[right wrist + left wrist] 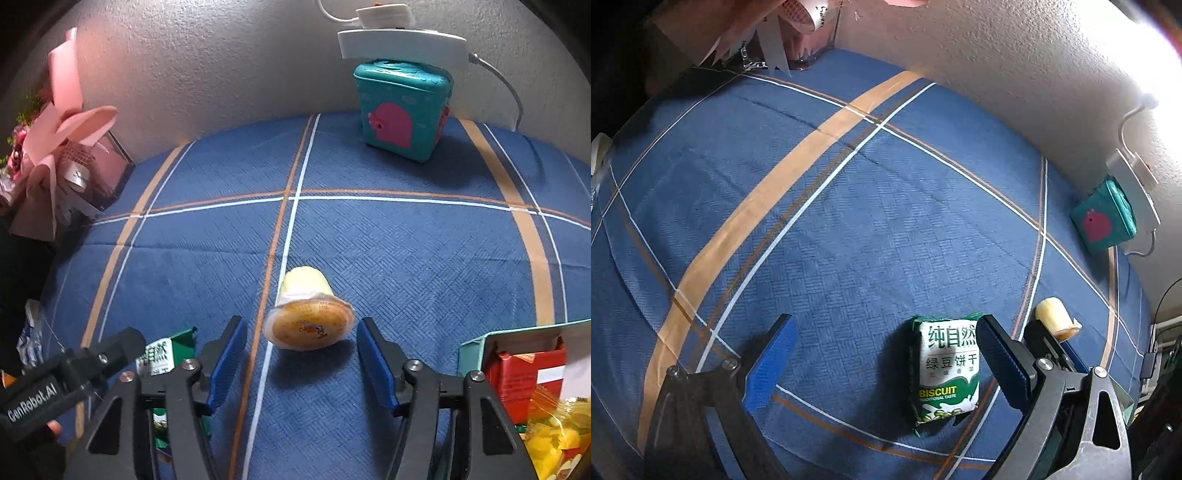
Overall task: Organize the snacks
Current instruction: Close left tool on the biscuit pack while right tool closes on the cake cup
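Pudding cup (308,317) on its side between right gripper (302,345) pads, untouched.

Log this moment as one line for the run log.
left gripper: open, by biscuit pack | right gripper: open, straddling jelly cup on its side | box: holds snacks

We see strong glare at the upper right of the left wrist view, washing the wall (1015,66) to white. The blue cloth (849,221) is evenly lit and sharp. The biscuit pack (947,373) throws a soft shadow to its left. In the right wrist view the pudding cup (308,317) shadows the cloth just beneath it. Both views bulge, with dark, curved corners.
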